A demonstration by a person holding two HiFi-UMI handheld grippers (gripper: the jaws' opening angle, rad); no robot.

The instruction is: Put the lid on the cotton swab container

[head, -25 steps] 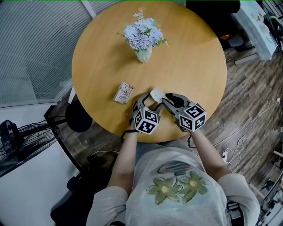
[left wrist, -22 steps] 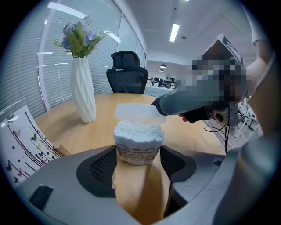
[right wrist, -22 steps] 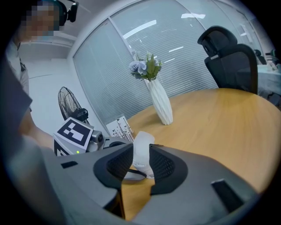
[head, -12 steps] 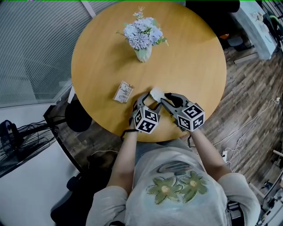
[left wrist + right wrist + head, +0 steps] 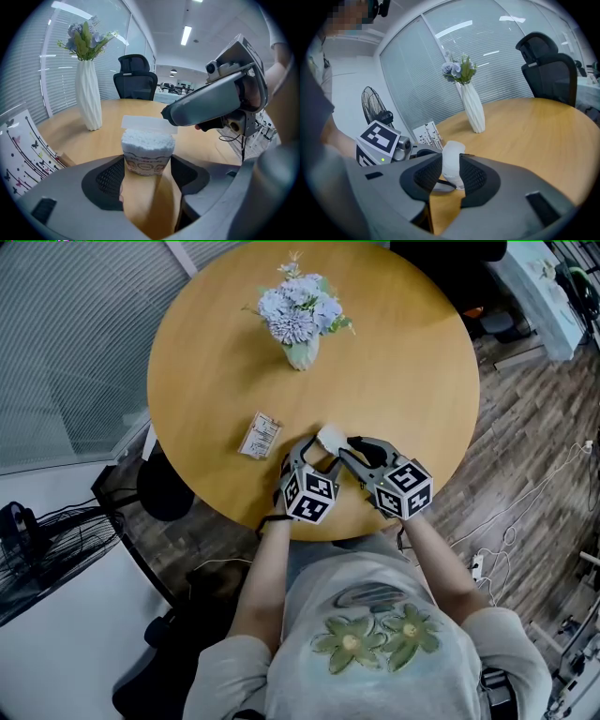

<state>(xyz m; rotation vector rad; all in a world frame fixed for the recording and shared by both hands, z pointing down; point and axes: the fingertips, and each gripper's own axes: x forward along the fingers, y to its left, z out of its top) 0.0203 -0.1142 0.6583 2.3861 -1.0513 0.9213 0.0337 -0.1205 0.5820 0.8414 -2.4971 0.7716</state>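
Observation:
The cotton swab container (image 5: 147, 157), a small clear tub with a printed label and packed with white swabs, stands on the round wooden table (image 5: 403, 371). My left gripper (image 5: 147, 174) is shut on it, one pad against each side. A flat translucent lid (image 5: 146, 123) lies level just over the swabs; I cannot tell whether it touches them. My right gripper (image 5: 451, 172) is shut on that lid (image 5: 452, 159) and reaches in from the right (image 5: 174, 114). In the head view both grippers, left (image 5: 317, 456) and right (image 5: 345, 448), meet at the table's near edge by the white lid (image 5: 330, 438).
A white vase of pale blue flowers (image 5: 298, 320) stands at the table's far side. A small printed packet (image 5: 262, 436) lies left of the grippers. A black office chair (image 5: 136, 77) is beyond the table, and a floor fan (image 5: 372, 110) stands by the blinds.

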